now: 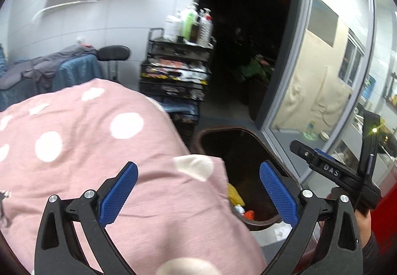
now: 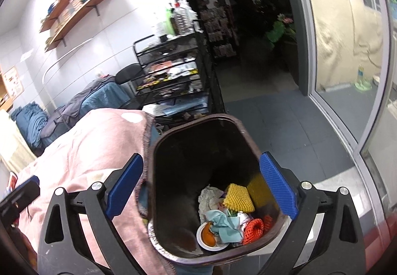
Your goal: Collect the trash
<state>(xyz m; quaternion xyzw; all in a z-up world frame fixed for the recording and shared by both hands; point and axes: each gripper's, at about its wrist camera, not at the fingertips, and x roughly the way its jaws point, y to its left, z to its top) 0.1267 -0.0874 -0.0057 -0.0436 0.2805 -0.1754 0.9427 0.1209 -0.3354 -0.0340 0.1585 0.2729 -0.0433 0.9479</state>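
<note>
Two views are given. In the left wrist view, the left gripper [image 1: 198, 194] is held wide and empty over the pink polka-dot cover [image 1: 86, 141] near its right edge, beside the dark bin [image 1: 253, 221]; the right gripper's body [image 1: 332, 173], marked "DAS", is seen at the right. In the right wrist view, the right gripper [image 2: 201, 189] is spread wide and empty above the bin [image 2: 158, 151], probably for dropping. Collected trash [image 2: 228, 221] is seen inside: yellow foam netting [image 2: 238, 198], orange netting [image 2: 253, 230], crumpled tissue.
</note>
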